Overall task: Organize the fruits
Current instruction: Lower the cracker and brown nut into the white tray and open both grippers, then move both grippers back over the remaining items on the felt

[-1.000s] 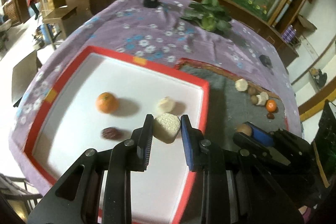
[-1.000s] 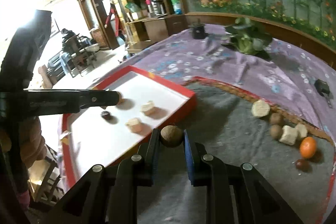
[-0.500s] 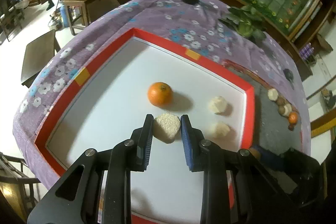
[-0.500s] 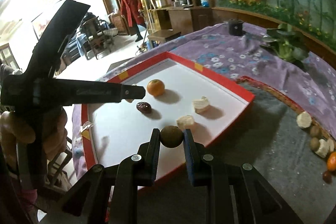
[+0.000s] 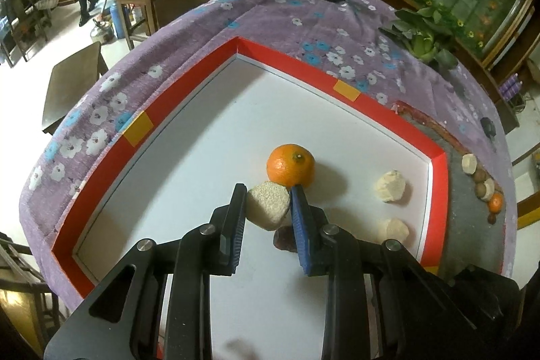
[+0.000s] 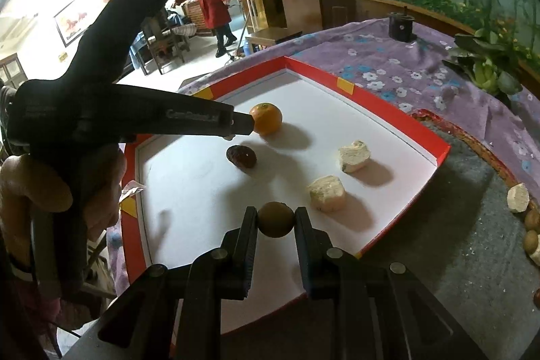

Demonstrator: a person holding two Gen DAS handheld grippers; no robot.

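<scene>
Left wrist view: left claw [image 5: 268, 203] clamped on a pale, grainy chunk [image 5: 268, 204], carried over the white floor of the red-rimmed tray [image 5: 189, 83], so step in hand looks like the drop-off w/ both claws loaded. Just ahead of the tips sits the orange [image 5: 291, 165], near touching the chunk in this view; a dark date-like fruit [image 5: 282, 238] lies under the right finger; two pale pieces further right. Right wrist view: right claw [image 6: 276, 220] gripped tight on a small round brown fruit [image 6: 276, 219], over the tray's near edge, pale pieces ahead-right, grey mat w/ leftover fruits off to the right. Next, prob: lower each to a bare patch by its own kind, then release w/o knocking the orange. Both claws point steeply down; person's hand [image 6: 37, 188] wraps the left handle.
</scene>
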